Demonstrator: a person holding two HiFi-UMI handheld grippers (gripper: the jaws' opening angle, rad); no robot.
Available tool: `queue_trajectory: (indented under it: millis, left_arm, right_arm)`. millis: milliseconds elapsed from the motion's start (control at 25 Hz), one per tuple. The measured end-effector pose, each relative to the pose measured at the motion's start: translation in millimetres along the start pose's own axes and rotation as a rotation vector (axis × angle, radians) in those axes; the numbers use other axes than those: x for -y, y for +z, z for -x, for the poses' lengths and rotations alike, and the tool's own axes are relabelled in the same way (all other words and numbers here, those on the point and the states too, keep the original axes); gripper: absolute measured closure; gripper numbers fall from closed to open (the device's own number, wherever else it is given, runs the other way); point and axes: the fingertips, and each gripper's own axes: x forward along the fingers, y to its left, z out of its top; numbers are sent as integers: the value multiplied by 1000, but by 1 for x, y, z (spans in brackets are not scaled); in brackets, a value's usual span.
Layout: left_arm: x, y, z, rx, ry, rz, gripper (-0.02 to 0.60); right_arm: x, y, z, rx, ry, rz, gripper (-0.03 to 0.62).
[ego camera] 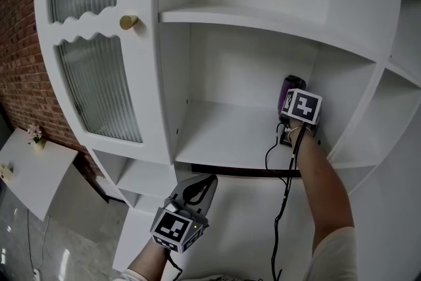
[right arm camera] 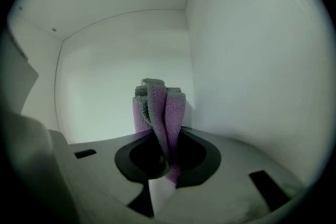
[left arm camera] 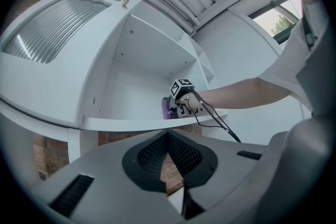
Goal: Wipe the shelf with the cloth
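Your right gripper (right arm camera: 164, 162) is clamped on the folded purple cloth (right arm camera: 160, 107), deep in the right back corner of the white shelf (ego camera: 220, 138), with the side wall just beside it. Your left gripper (ego camera: 205, 184) hangs below the shelf's front edge, jaws pressed together on nothing. A black cable (ego camera: 287, 184) trails down past your right forearm. The ribbed-glass door (ego camera: 99, 89) with its gold knob (ego camera: 128, 22) stands to the left.
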Motion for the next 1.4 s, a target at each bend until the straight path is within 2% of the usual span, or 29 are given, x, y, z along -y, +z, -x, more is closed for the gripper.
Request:
queue_trajectory:
  millis: [160,360,480,640,800,920,1080,1200,1400]
  left_arm:
    - [5,1,-2,1,-19,0,568]
    - [1,-3,5,-29,-15,16,568]
    - [-5,-6,9,-19,-5,24,568]
    - [-16,-5,15,-19,16,15,568]
    - [-24,-9,25,-33,26,27,568]
    - [-34,-10,34,-31,37,37,568]
    - [-50,-16,45,-42,70,47,568]
    - [-61,-18,52,-59,92,47,568]
    - [-71,-26,57,-52,109,49,568]
  right_arm:
    - [7,0,3,7,-36,-40,525]
    - [0,-3,13,0,0,-54,523]
    - [-22,-1,26,2,50,14,522]
    - [-77,10,46,71,139,248,516]
    - [-153,15,62,164,247,589,516]
    - [-206,0,63,143,302,853,516]
    - [-251,-28,49,68,284,1191,516]
    - [-270,-46,37,16,269,1330,516]
    - [-283,-66,21,-89,337,1419,520]
